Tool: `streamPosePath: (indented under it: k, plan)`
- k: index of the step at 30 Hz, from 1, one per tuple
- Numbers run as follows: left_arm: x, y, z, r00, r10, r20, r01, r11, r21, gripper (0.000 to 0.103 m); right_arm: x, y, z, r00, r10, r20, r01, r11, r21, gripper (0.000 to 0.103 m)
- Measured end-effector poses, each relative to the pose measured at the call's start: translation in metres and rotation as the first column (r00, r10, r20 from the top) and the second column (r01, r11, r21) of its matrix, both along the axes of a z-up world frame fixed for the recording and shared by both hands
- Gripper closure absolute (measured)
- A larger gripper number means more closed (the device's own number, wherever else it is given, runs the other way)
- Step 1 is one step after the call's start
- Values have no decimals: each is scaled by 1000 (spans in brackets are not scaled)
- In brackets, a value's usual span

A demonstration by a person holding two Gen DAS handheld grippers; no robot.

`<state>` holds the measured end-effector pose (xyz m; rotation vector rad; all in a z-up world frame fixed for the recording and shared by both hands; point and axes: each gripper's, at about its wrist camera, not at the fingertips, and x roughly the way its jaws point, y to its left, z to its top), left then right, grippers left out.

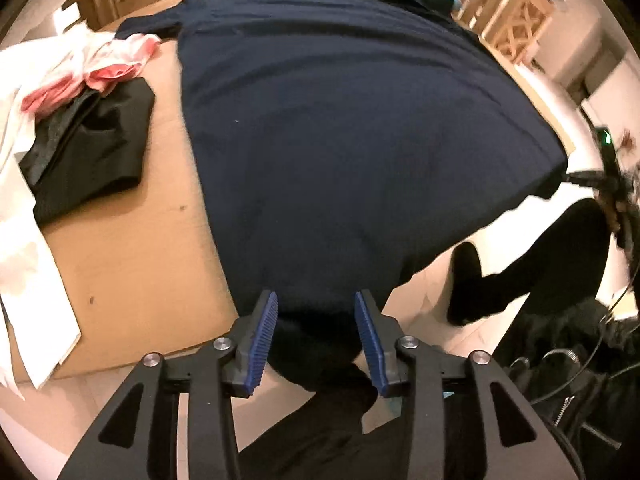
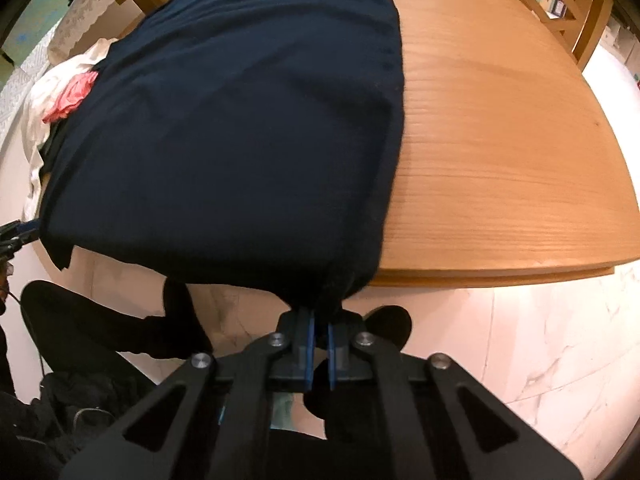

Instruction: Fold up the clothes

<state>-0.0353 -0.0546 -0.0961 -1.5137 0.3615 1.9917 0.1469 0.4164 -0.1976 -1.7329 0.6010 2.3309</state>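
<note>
A large navy garment (image 1: pixel 340 128) lies spread flat over the wooden table (image 1: pixel 132 260), its near hem hanging past the table edge. My left gripper (image 1: pixel 316 306) is open, and the garment's near left corner lies loose between its blue pads (image 1: pixel 266 324). In the right wrist view the same navy garment (image 2: pixel 240 120) covers the left half of the table (image 2: pixel 500 140). My right gripper (image 2: pixel 319 320) is shut on the near right corner, just off the table's front edge. The left gripper (image 2: pixel 20 232) shows at the far left, by the other corner.
A pile of clothes sits at the table's left: a white garment (image 1: pixel 28 200), a pink one (image 1: pixel 108 76) and a folded black one (image 1: pixel 92 148). Wooden chairs (image 1: pixel 508 12) stand behind. A person's black-clad legs (image 1: pixel 520 264) are over the pale marble floor (image 2: pixel 540 340).
</note>
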Motion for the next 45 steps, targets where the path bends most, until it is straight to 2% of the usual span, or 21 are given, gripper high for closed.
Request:
streamPosePath:
  k: [4, 12, 13, 15, 16, 21, 23, 24, 26, 29, 33, 36, 38, 39, 42, 45]
  plan:
    - [12, -20, 1, 999, 46, 0, -46, 999, -12, 62, 1, 0, 6, 1000, 15, -11, -15, 1000, -2, 98]
    - [13, -32, -2, 998, 57, 30, -58, 997, 43, 61, -5, -3, 15, 999, 37, -13, -37, 999, -1, 98]
    - [13, -33, -2, 998, 57, 32, -59, 997, 50, 65, -6, -4, 16, 999, 40, -12, -40, 999, -2, 98]
    - [13, -36, -2, 998, 58, 37, -60, 996, 64, 96, -8, -5, 20, 999, 47, -9, -47, 999, 13, 99]
    - [13, -37, -2, 997, 59, 39, -61, 996, 72, 101, -4, -2, 25, 999, 51, -11, -50, 998, 25, 99]
    - [16, -46, 1, 997, 60, 51, -65, 992, 109, 100, 26, 14, 60, 999, 44, -13, -42, 994, 103, 99]
    - [22, -54, 8, 997, 58, 54, -64, 990, 127, 100, 27, 16, 51, 998, 45, 34, -48, 994, 101, 99]
    - [25, -54, 6, 997, 48, 68, -56, 992, 116, 100, 25, 14, 43, 996, 60, 69, -66, 993, 95, 99]
    - [25, -51, -8, 996, 38, 81, -41, 998, 40, 99, 16, 1, 25, 982, 118, 148, -136, 984, 115, 99]
    - [21, -50, -17, 994, 40, 106, -39, 999, -11, 94, 8, -2, 24, 976, 112, 186, -140, 980, 140, 92]
    - [13, -52, 21, 1000, 26, 12, -25, 999, -27, 94, 10, 18, 65, 995, 23, 96, -46, 968, 247, 87]
    - [-10, -27, 52, 996, -12, -84, 13, 1000, 7, 89, -17, 28, 90, 999, 17, -45, -4, 962, 272, 87]
    - [-32, 4, 56, 988, -75, -137, 75, 997, -2, 75, -48, 30, 95, 992, 46, -115, -14, 963, 270, 87]
    - [-41, 23, 52, 982, -108, -154, 107, 994, -21, 75, -67, 31, 92, 990, 59, -127, -24, 965, 261, 87]
    - [-72, 63, 32, 975, -179, -130, 173, 983, -57, 75, -123, 33, 75, 986, 89, -141, -52, 968, 246, 87]
    - [-94, 79, 14, 975, -194, -106, 186, 979, -83, 75, -165, 20, 55, 990, 90, -113, -56, 960, 273, 87]
